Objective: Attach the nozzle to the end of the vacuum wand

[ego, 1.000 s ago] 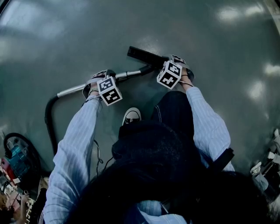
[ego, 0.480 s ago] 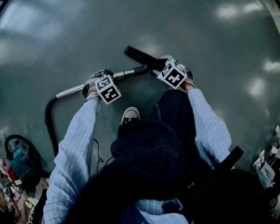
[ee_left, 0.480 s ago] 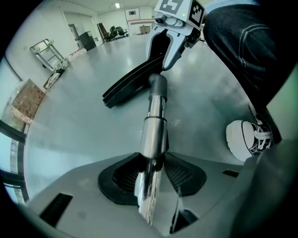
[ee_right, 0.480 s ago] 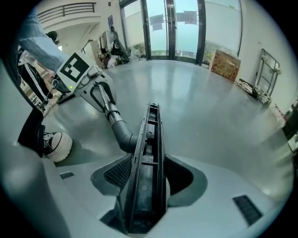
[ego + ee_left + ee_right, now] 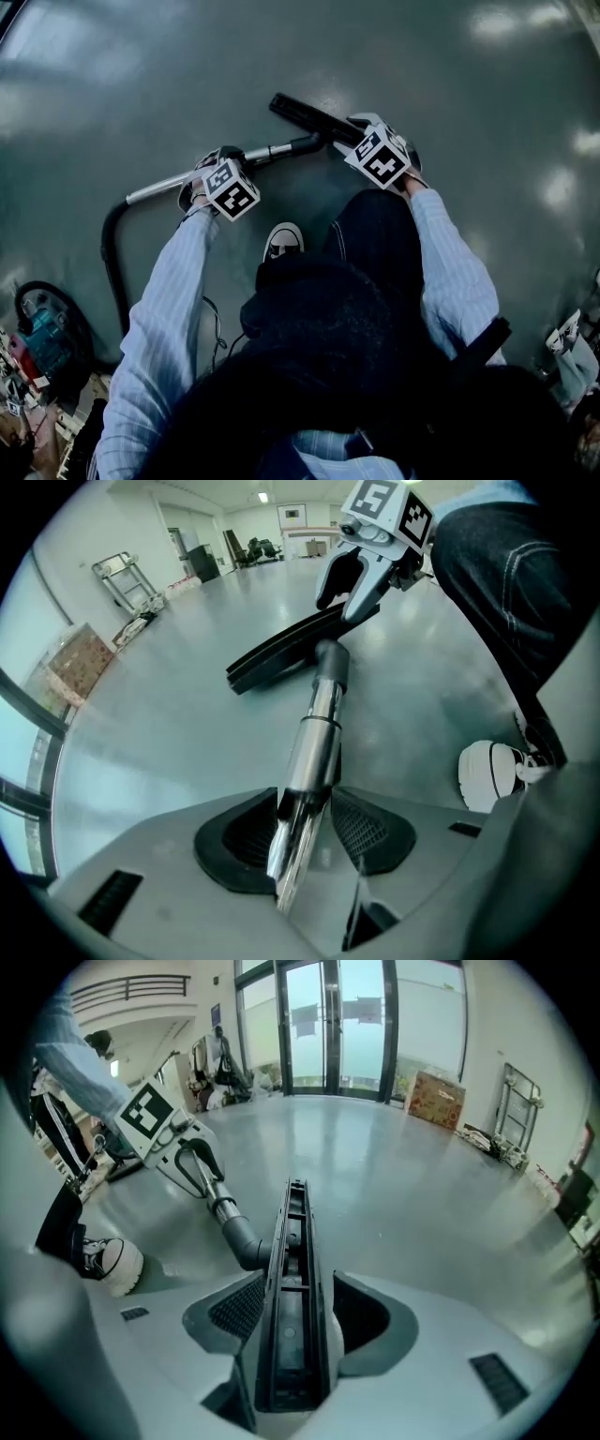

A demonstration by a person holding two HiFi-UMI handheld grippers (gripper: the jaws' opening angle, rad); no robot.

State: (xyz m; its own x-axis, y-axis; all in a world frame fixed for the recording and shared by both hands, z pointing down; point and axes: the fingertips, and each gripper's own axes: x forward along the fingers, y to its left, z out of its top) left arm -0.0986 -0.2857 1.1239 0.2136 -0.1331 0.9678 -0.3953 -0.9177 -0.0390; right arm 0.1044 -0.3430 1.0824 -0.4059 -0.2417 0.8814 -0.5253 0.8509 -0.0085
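Black nozzle (image 5: 290, 1241) lengthwise between right gripper's (image 5: 289, 1314) jaws, wand (image 5: 315, 738) between left gripper's (image 5: 302, 829).

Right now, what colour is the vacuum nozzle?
Black. The nozzle shows best in the right gripper view.

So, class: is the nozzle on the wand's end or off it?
On, apparently: the wand meets the nozzle with no gap; fully seated, cannot tell.

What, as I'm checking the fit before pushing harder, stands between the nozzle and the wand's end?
Nothing visible. The right gripper is shut on the nozzle, the left gripper on the wand, and the wand's grey end already meets the nozzle; whether it is fully seated I cannot tell.
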